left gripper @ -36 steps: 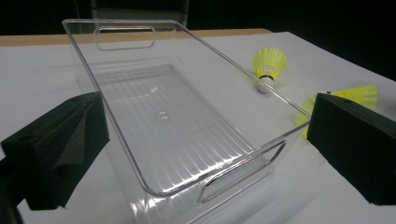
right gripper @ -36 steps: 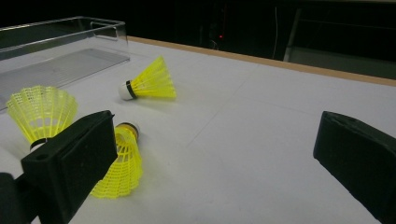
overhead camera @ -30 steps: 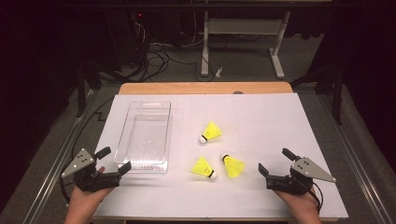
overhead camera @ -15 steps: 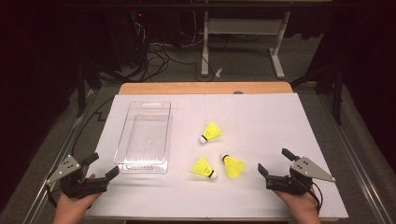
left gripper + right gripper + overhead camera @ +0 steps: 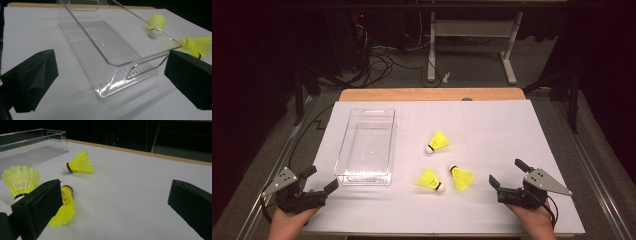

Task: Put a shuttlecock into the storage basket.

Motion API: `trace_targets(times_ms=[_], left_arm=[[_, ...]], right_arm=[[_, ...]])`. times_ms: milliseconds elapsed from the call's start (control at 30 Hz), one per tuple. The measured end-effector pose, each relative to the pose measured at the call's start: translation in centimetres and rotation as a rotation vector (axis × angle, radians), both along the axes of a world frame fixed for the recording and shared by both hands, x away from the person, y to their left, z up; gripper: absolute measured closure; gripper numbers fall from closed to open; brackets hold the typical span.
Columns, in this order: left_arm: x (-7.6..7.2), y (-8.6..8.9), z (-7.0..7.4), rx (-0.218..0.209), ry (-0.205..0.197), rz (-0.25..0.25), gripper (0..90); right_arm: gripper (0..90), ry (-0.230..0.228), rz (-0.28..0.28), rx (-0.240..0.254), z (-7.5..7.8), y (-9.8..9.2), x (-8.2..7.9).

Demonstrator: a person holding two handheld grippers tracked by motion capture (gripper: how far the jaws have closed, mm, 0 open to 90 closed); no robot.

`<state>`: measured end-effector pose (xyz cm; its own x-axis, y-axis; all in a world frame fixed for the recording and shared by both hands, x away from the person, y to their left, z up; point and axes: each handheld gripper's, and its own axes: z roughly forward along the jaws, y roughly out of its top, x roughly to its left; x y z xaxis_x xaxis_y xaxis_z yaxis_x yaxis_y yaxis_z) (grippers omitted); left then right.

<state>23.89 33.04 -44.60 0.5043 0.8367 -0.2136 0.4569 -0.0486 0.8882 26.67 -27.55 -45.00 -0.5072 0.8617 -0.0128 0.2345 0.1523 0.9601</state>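
Note:
Three yellow shuttlecocks lie on the white table: one [image 5: 438, 141] at the middle, two [image 5: 430, 179] [image 5: 461, 177] nearer me. A clear plastic tray [image 5: 362, 182] stands left of them with nothing in it. My left gripper [image 5: 323, 178] is open at the near left corner, just off the tray's front end. My right gripper [image 5: 506, 172] is open to the right of the nearest shuttlecock. In the left gripper view the tray [image 5: 117, 63] sits between the wide jaws. In the right gripper view a shuttlecock [image 5: 63, 207] lies by the left jaw, with the two others [image 5: 21, 180] [image 5: 78, 163] beyond.
The table's wooden far edge [image 5: 432, 94] lies beyond the white sheet. Behind it are desk legs [image 5: 431, 50] and cables [image 5: 382, 60] on a dark floor. Open white surface [image 5: 502, 130] spreads at the right.
My left gripper has drawn back to the left and toward the near edge, away from the tray's front. The right gripper, tray and shuttlecocks have stayed put.

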Motion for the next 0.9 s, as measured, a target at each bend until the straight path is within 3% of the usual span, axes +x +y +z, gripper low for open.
trace_targets(times_ms=[33, 67, 267, 900], left_arm=[[0.0, 0.0, 0.0, 0.000, 0.000, 0.000, 0.1], [0.1, 0.0, -0.1, 0.013, 0.037, -0.004, 0.1], [0.5, -0.3, -0.4, 0.063, 0.114, -0.013, 0.1], [1.2, -1.4, -1.0, 0.192, 0.239, -0.036, 0.1]], right_arm=[[0.3, 0.000, 0.000, 0.001, 0.0, 0.0, 0.0], [0.2, -0.003, 0.001, 0.000, 0.0, 0.1, 0.0], [0.3, 0.000, 0.002, -0.002, 0.0, 0.1, 0.0], [0.3, 0.010, 0.012, -0.004, -0.2, 0.2, 0.1]])
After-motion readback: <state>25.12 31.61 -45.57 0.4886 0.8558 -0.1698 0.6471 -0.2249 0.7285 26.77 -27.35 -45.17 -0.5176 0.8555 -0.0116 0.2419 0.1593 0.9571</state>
